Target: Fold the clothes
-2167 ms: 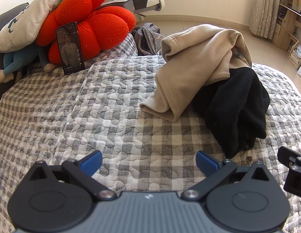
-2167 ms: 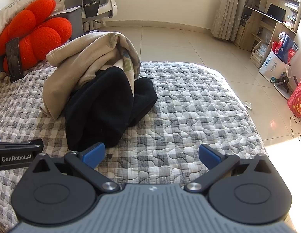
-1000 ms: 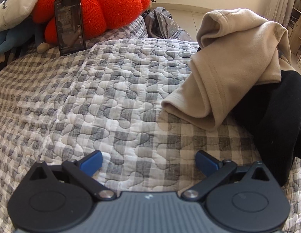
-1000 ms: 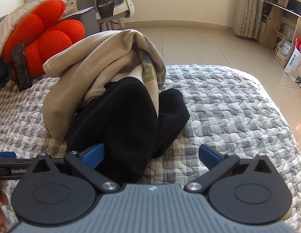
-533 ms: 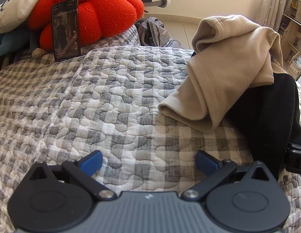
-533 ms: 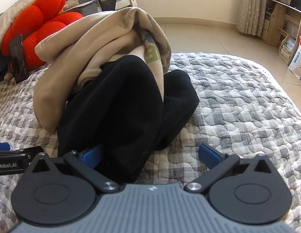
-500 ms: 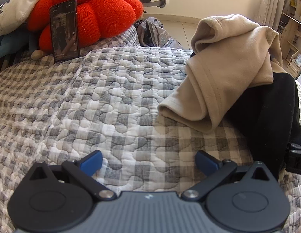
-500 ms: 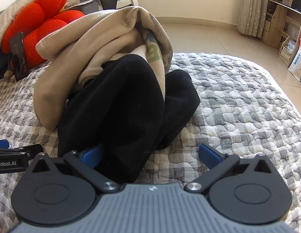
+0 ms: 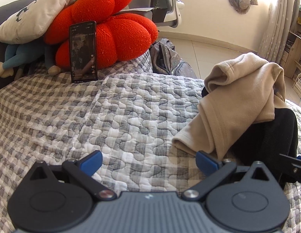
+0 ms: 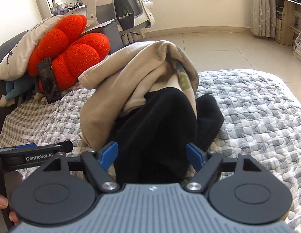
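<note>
A beige garment (image 9: pixel 241 101) lies heaped over a black garment (image 10: pixel 158 128) on the checked quilt (image 9: pixel 121 112). In the right wrist view my right gripper (image 10: pixel 152 153) has the black garment's near end between its jaws. The jaws are closing, and both blue pads (image 10: pixel 109 152) touch the cloth's sides. My left gripper (image 9: pixel 148 161) stands open over bare quilt, and nothing is between its fingers. The beige hem lies just beyond its right fingertip (image 9: pixel 205 162). The right gripper (image 9: pixel 294 164) shows at the right edge of the left wrist view. The left gripper (image 10: pixel 34 155) shows at the left of the right wrist view.
A red knitted cushion (image 9: pixel 104 29) with a phone (image 9: pixel 83 51) leaning on it sits at the quilt's far left, under a grey pillow (image 9: pixel 34 13). A grey bag (image 9: pixel 166 58) lies past the bed's far edge. An office chair (image 10: pixel 121 5) and tiled floor lie beyond.
The right gripper's jaws have narrowed from wide open until the pads flank the black garment. The left gripper has lifted and tilted up, so more of the cushion and wall shows.
</note>
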`<state>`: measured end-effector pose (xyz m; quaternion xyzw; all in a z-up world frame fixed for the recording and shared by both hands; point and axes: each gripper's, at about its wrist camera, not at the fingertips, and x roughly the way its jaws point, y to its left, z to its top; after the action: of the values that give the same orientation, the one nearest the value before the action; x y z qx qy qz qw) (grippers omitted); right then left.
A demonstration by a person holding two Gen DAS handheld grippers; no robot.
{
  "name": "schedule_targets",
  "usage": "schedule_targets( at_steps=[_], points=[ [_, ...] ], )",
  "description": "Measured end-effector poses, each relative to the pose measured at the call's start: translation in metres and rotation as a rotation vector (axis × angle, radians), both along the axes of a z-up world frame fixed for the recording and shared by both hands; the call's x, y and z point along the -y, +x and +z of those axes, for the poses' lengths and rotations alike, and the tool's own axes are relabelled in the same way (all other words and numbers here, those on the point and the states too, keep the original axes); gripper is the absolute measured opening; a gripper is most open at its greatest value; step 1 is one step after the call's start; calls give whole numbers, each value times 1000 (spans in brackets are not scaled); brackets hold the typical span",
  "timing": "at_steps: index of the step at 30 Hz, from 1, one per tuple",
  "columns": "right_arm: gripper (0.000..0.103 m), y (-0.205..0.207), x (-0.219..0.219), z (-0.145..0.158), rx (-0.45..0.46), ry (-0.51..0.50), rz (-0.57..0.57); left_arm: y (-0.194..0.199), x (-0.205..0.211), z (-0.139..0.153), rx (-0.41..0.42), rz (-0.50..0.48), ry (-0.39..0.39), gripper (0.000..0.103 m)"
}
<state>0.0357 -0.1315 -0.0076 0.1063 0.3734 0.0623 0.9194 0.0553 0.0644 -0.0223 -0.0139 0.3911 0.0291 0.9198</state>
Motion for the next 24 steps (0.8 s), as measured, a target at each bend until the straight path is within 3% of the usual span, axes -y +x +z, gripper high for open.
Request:
schedule_targets(
  at_steps=[5, 9, 18, 24],
  points=[
    [51, 3, -14, -11, -19, -40, 16, -1, 8, 0, 5, -16, -17, 102],
    [10, -1, -10, -11, -2, -71, 22, -1, 10, 1, 23, -46, -42, 100],
    [8, -23, 27, 8, 40, -29, -68, -2, 22, 1, 110, -130, -111, 92],
    [8, -26, 37, 11, 45, -75, -121, 5, 31, 1, 162, -154, -167, 86]
  ],
)
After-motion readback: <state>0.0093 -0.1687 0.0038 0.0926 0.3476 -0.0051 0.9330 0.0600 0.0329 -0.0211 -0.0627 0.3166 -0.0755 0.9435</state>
